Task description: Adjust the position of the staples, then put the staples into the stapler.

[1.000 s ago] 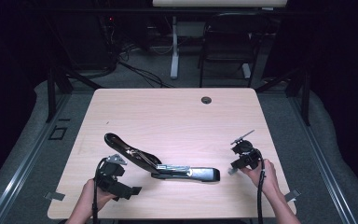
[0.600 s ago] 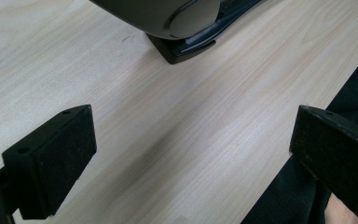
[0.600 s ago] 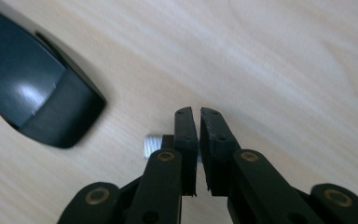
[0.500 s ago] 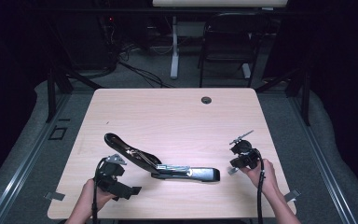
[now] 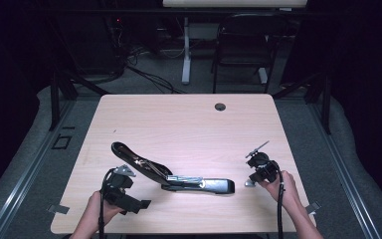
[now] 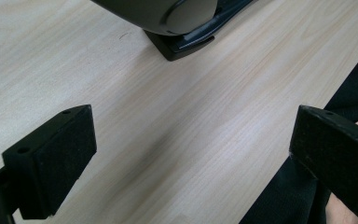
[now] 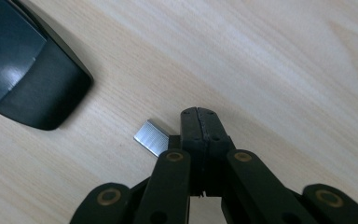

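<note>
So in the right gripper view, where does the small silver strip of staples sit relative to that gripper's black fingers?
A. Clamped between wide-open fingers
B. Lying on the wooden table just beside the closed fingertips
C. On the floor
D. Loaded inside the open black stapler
B: the small silver strip of staples lies on the light wooden table just beside the right gripper, whose fingers are shut together.

Right gripper [image 7: 199, 114] low over pale wood table [image 7: 284, 56], jaws pressed together, nothing between them after just closing; silver strip of staples [image 7: 151, 136] lying flat just beside the tips, touching one jaw's side; black stapler end [image 7: 28, 70] near, apart from the strip.
</note>
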{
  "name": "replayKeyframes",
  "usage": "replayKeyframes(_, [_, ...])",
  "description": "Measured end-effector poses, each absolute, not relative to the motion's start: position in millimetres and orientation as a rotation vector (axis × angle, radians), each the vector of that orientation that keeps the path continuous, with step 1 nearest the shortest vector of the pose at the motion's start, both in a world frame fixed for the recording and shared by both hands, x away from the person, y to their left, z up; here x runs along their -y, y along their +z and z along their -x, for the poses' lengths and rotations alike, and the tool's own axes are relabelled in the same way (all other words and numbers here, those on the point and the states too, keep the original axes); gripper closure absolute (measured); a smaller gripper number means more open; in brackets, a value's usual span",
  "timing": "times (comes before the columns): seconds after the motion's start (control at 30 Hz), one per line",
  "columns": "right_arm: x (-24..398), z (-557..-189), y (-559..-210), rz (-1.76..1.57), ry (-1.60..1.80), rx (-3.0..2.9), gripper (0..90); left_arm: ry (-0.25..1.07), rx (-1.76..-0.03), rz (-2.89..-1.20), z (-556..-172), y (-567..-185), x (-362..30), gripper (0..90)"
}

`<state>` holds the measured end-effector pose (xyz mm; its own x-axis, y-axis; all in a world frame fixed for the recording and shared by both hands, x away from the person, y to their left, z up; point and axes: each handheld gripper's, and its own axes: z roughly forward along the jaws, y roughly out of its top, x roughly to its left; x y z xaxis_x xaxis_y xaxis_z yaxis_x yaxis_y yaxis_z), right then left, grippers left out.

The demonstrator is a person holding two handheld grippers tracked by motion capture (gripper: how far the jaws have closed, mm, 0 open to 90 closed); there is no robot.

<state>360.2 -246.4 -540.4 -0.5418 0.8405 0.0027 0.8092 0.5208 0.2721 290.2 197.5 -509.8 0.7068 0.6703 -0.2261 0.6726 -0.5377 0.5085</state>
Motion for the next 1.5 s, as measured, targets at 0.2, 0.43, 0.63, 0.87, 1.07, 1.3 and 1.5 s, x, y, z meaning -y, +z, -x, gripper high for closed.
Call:
replayKeyframes(0.2, [249, -357, -539, -1.433, 0.37, -2.642, 90.0, -0.009, -1.04, -2.314, -291, -510, -200, 0.5])
replayKeyframes(0.43, [255, -354, -530, -1.372, 0.49, -2.646, 69.2, -0.017, -1.035, -2.316, -293, -510, -202, 0.1])
replayKeyframes(0.63, [255, -352, -520, -1.261, 0.591, -2.656, 48.7, -0.024, -1.053, -2.298, -293, -511, -203, 0.1])
replayKeyframes(0.87, [251, -351, -521, -1.232, 0.58, -2.678, 24.9, -0.024, -1.048, -2.304, -293, -511, -204, 0.1])
replayKeyframes(1.07, [247, -349, -519, -1.203, 0.624, -2.691, 17.6, -0.03, -1.046, -2.303, -293, -512, -204, 0.0])
replayKeyframes(1.3, [246, -348, -519, -1.15, 0.586, -2.738, 14.1, -0.028, -1.04, -2.295, -293, -511, -204, 0.0])
replayKeyframes(1.5, [245, -348, -520, -1.116, 0.563, -2.758, 16.6, -0.044, -1.034, -2.305, -296, -513, -208, 0.0])
